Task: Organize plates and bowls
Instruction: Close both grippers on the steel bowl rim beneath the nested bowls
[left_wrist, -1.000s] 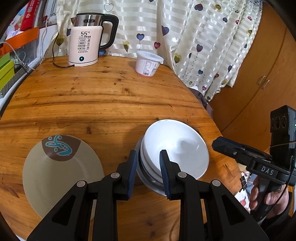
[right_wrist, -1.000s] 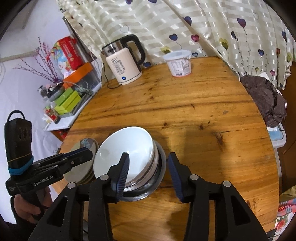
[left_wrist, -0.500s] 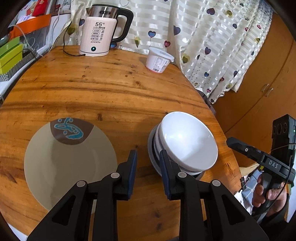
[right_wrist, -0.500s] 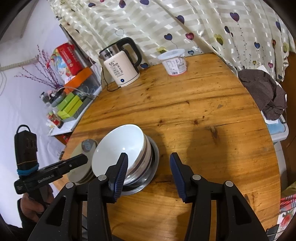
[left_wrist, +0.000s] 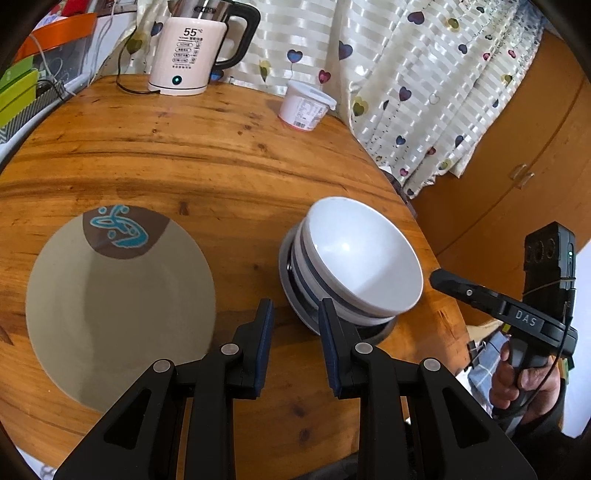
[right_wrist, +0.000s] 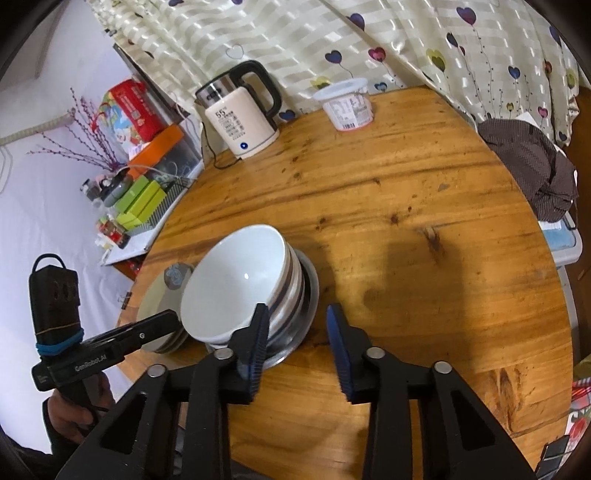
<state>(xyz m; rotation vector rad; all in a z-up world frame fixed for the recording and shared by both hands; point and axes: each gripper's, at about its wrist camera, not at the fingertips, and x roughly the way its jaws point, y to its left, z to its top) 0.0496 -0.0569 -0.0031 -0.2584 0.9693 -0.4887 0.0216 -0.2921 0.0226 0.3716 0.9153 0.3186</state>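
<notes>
- Judging from how the dishes lie, the step in hand looks like finishing: the white bowl (left_wrist: 364, 264) sits nested on a stack of bowls, with a steel bowl (right_wrist: 308, 295) at the bottom, near the right edge of the round wooden table (left_wrist: 184, 155).
- The beige plate (left_wrist: 118, 299) lies flat to the left of the stack, near but apart from it (the right wrist view suggests more plates beneath it, though I cannot count them).
- The left gripper (left_wrist: 295, 332) hovers with its jaws spread and nothing between them, over bare wood between plate and stack.
- The right gripper (right_wrist: 297, 338) is likewise spread and empty, its left finger in front of the steel bowl's rim; contact cannot be told.
- To do this well, draw both tools back level and straight, keeping fingers off the rims.
- The top bowl appears to lean towards the right table edge, so a nudge there risks toppling it; straighten it with a light push on the rim if it looks unsteady.
- The kettle (left_wrist: 192, 48) and the lidded tub (left_wrist: 304, 107) stand at the far side, well apart.
</notes>
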